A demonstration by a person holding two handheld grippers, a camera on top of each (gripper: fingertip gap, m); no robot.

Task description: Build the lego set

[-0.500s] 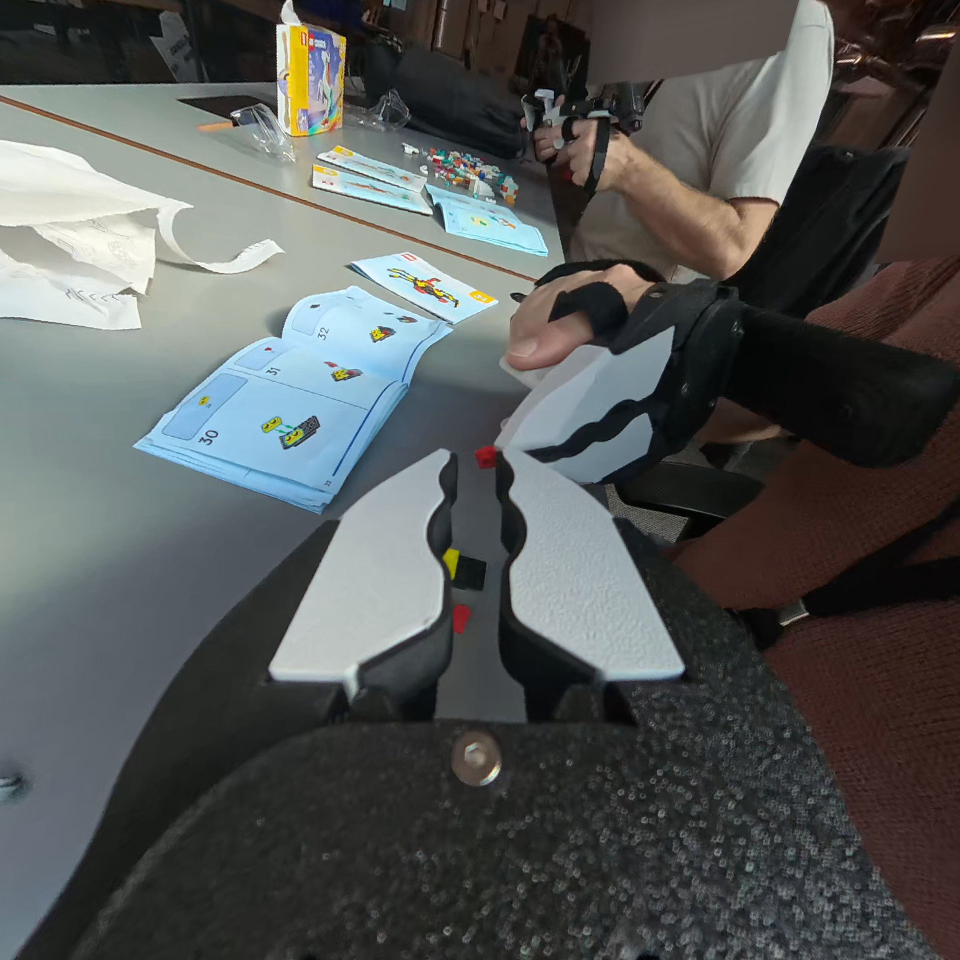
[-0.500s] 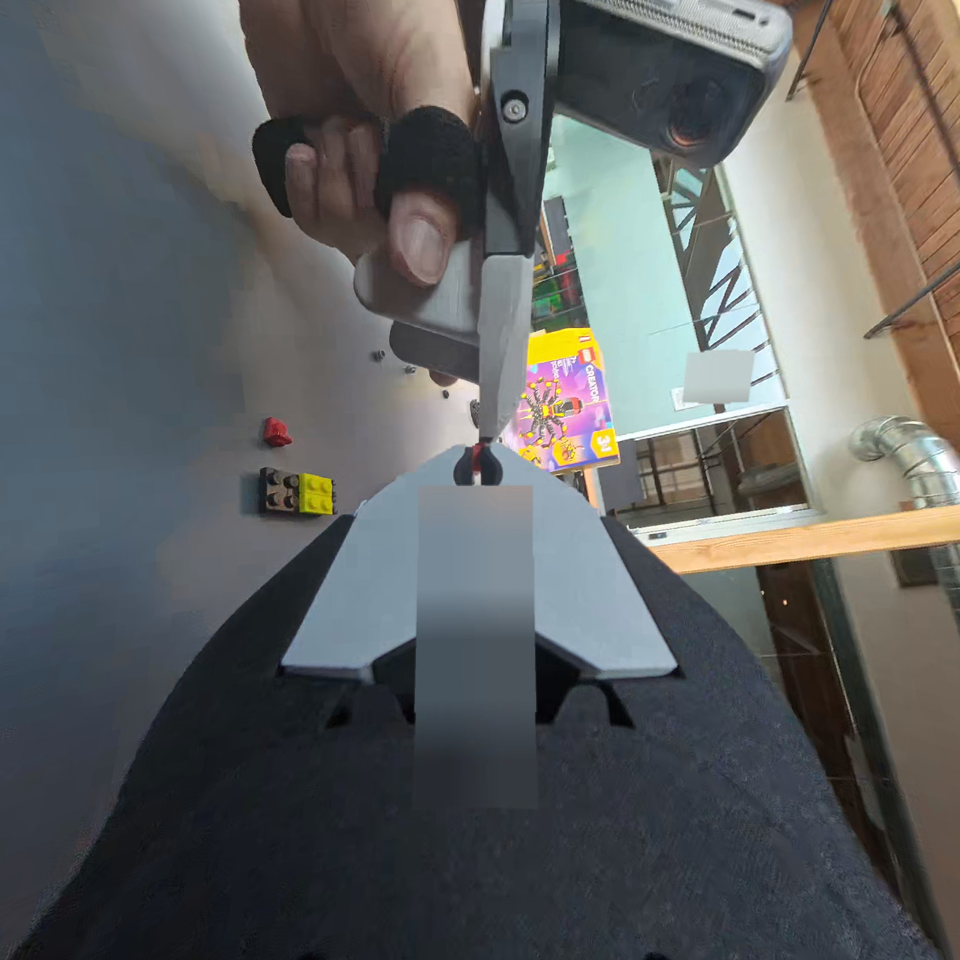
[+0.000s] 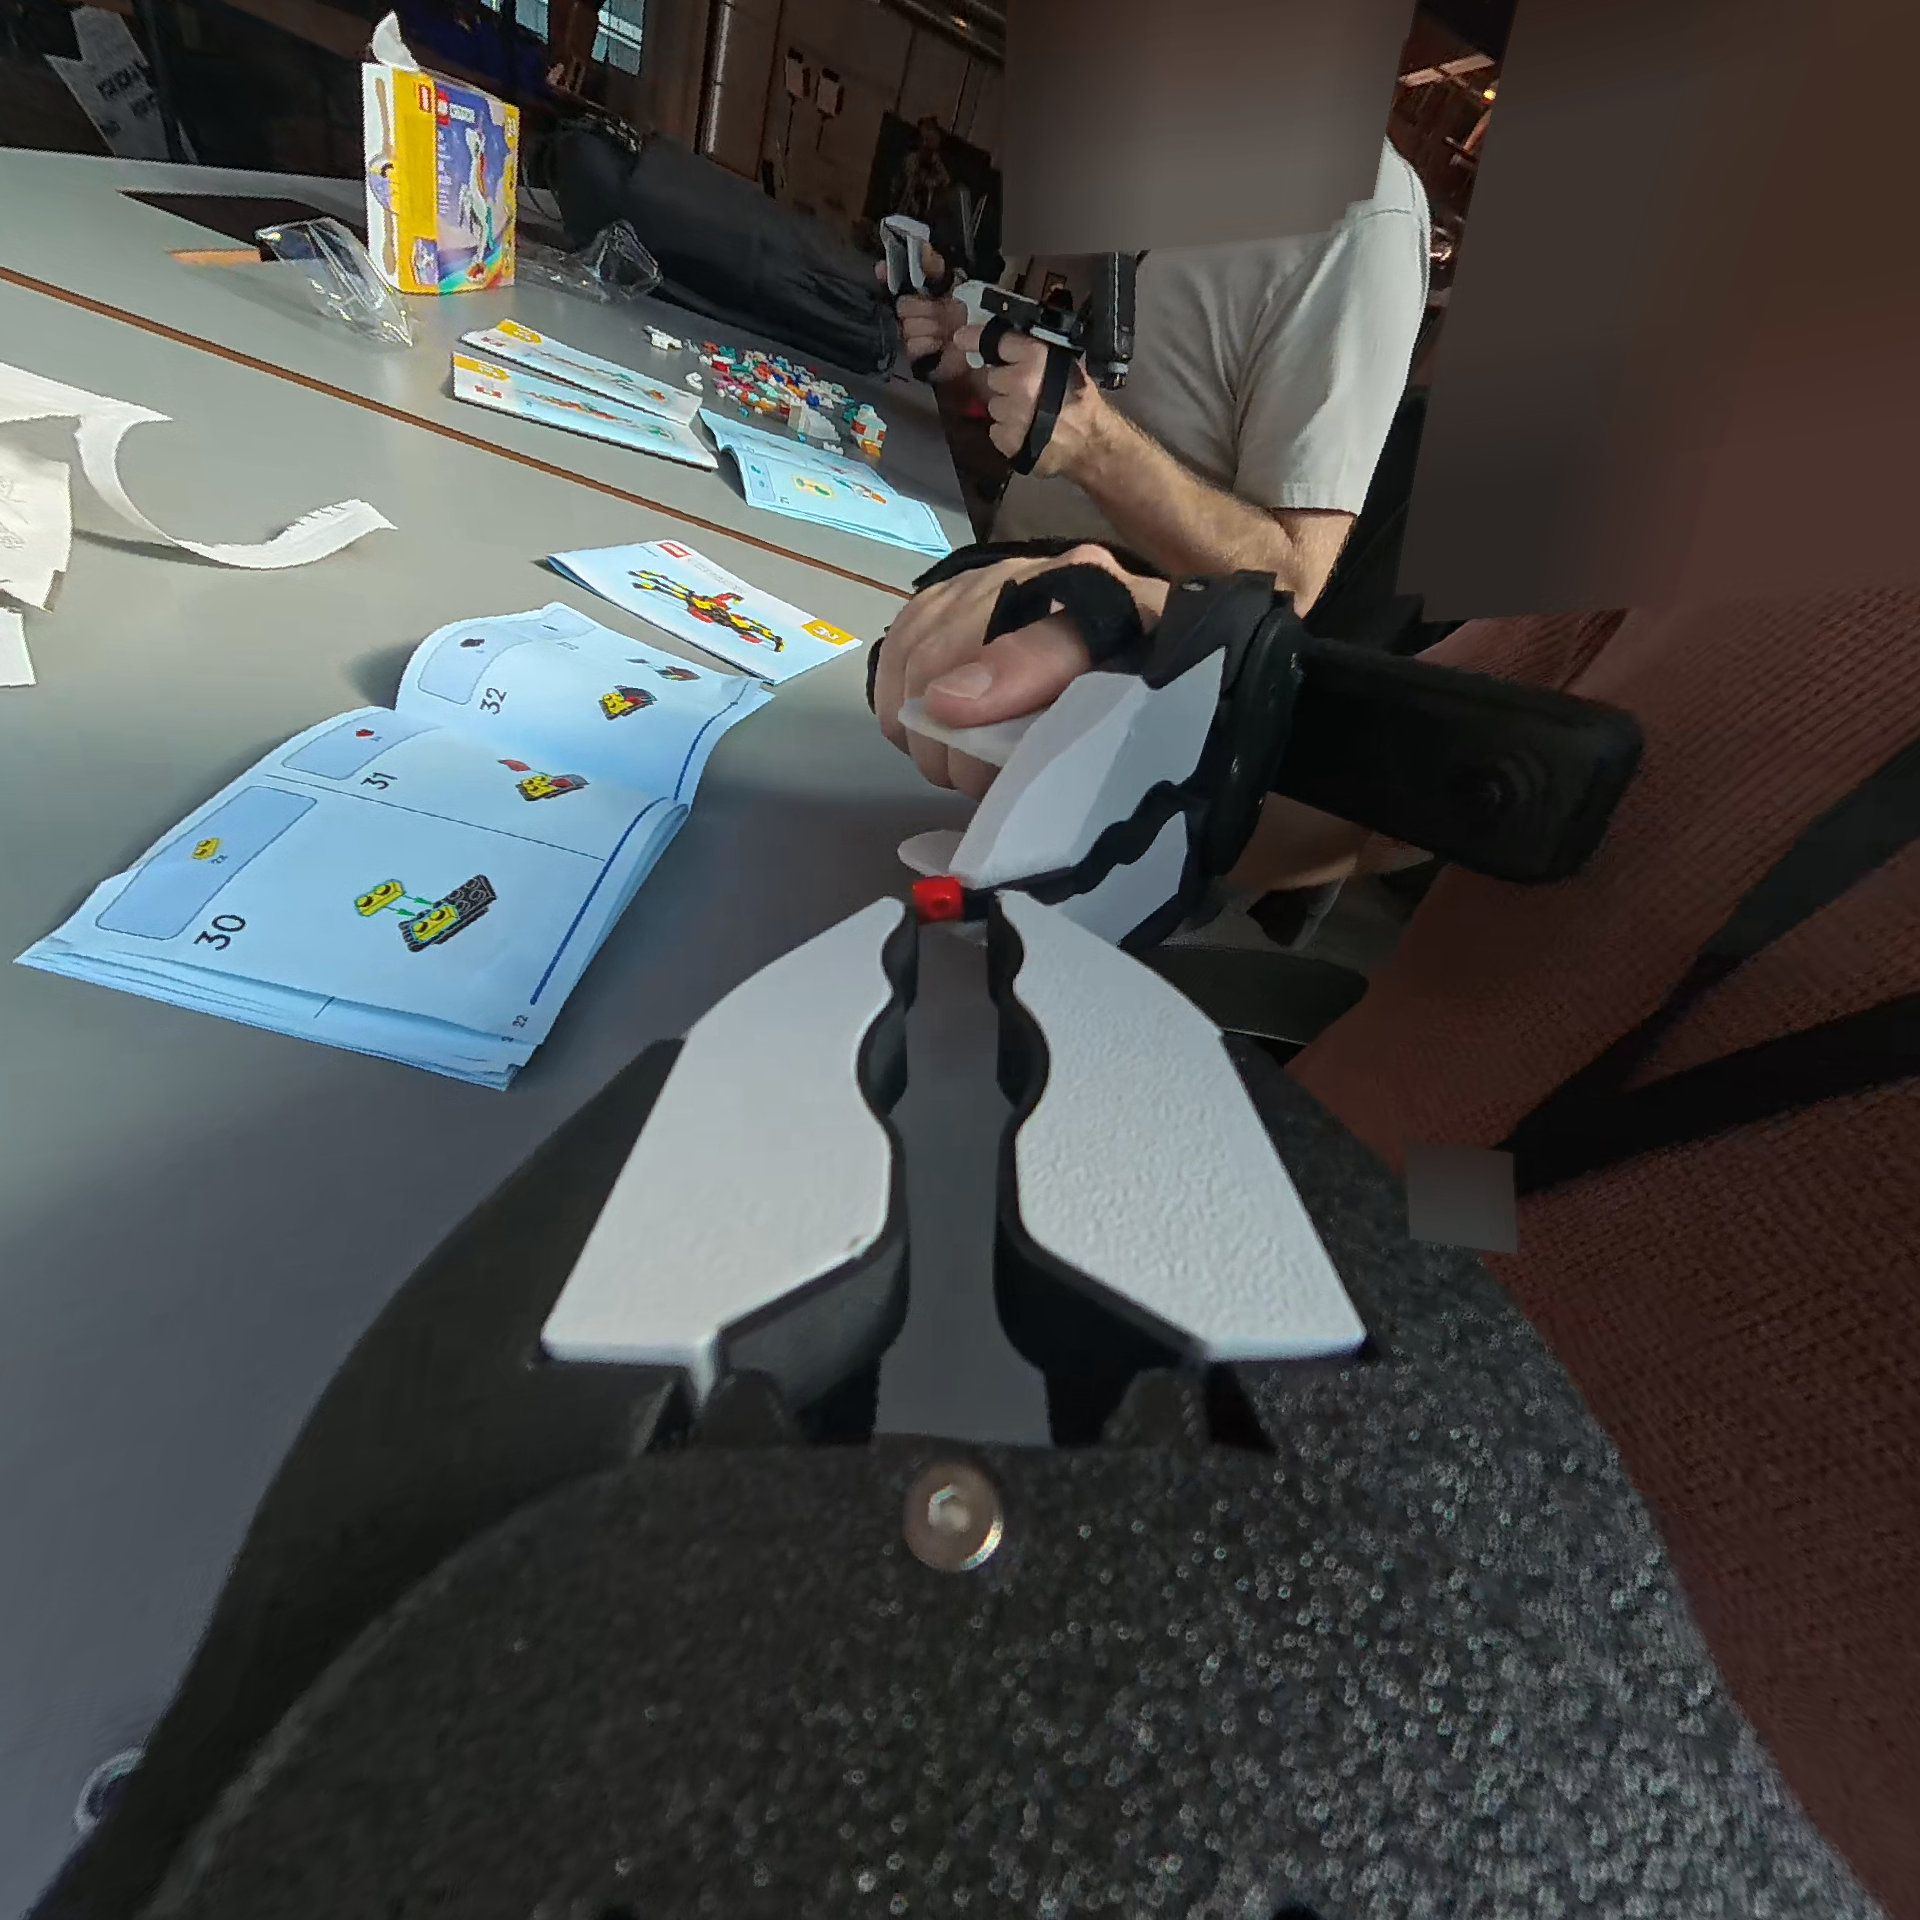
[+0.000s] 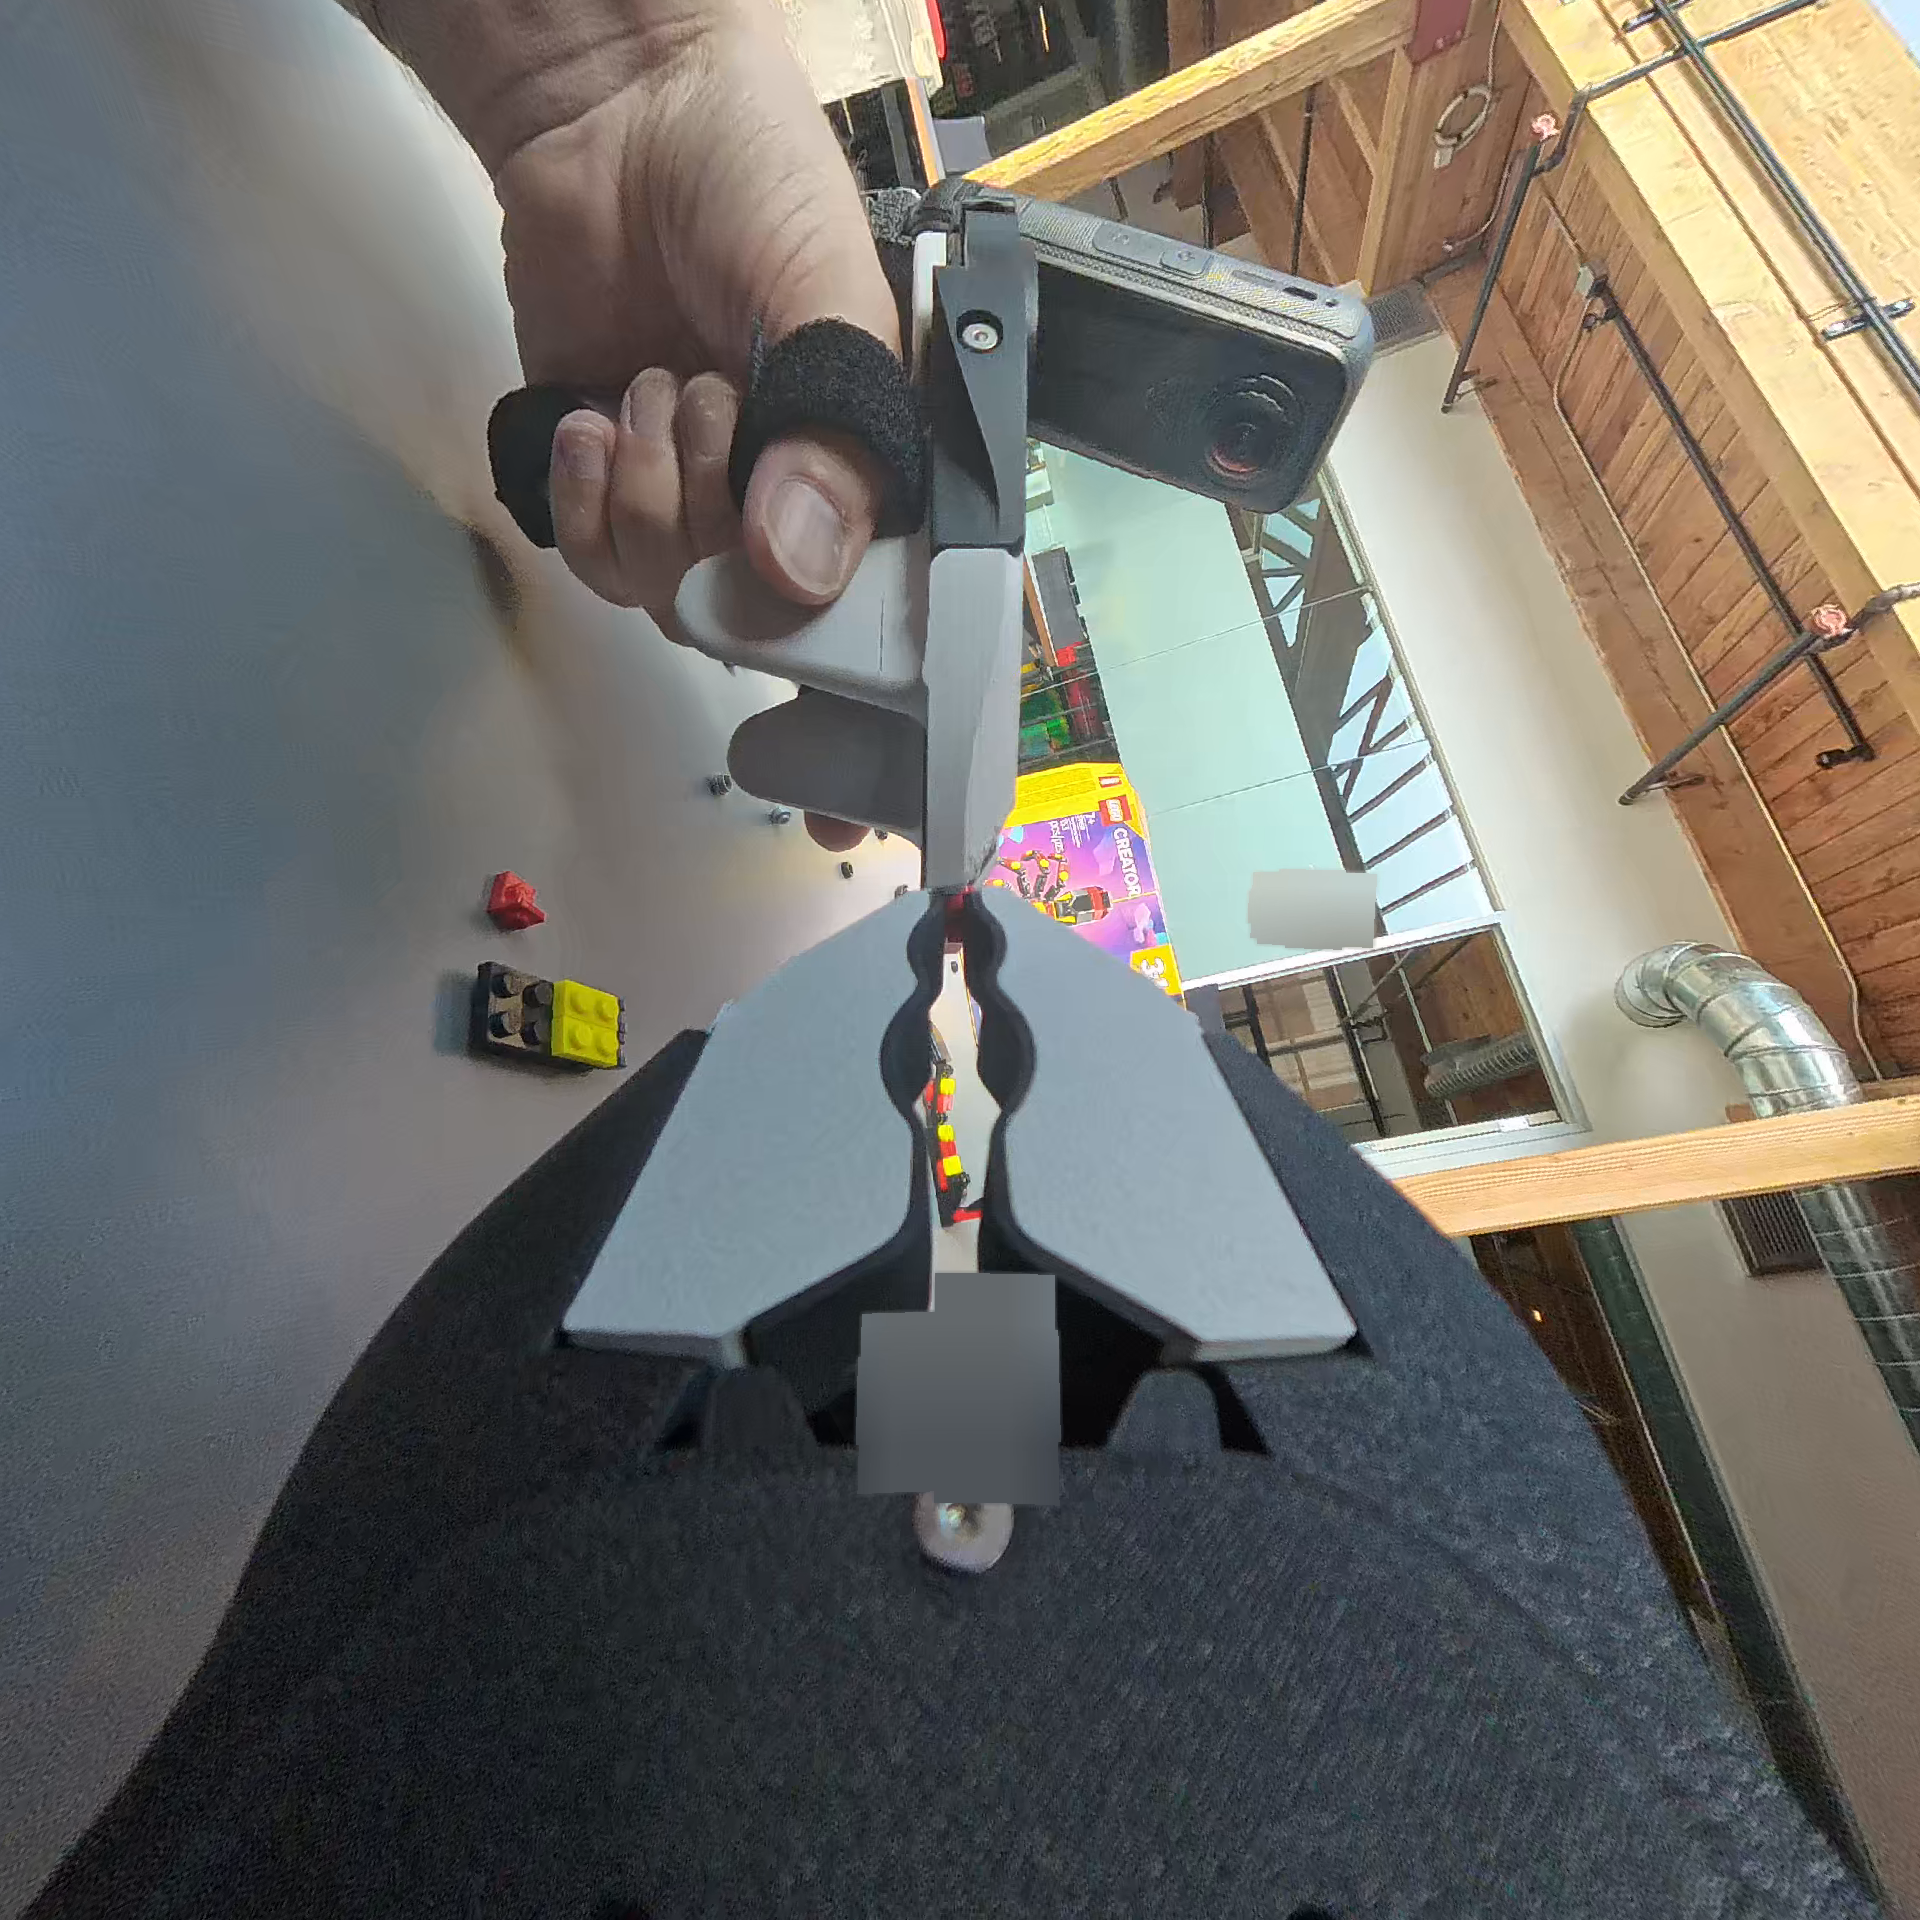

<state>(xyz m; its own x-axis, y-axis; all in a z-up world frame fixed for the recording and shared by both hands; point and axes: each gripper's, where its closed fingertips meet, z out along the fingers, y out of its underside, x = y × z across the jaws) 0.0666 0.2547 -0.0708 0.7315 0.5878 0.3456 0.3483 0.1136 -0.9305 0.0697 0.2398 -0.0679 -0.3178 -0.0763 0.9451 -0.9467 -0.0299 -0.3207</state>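
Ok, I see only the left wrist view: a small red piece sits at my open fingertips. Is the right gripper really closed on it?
Observer: Yes. The right wrist view shows the right gripper shut on the held red piece at its very tips.
Operator: And where is the black and yellow assembly? I cannot find it.
Observer: The black plate with a yellow brick lies on the grey table, apart from both grippers.
Operator: Is any other piece near it?
Observer: One loose red piece lies beside it on the table, not touching it.
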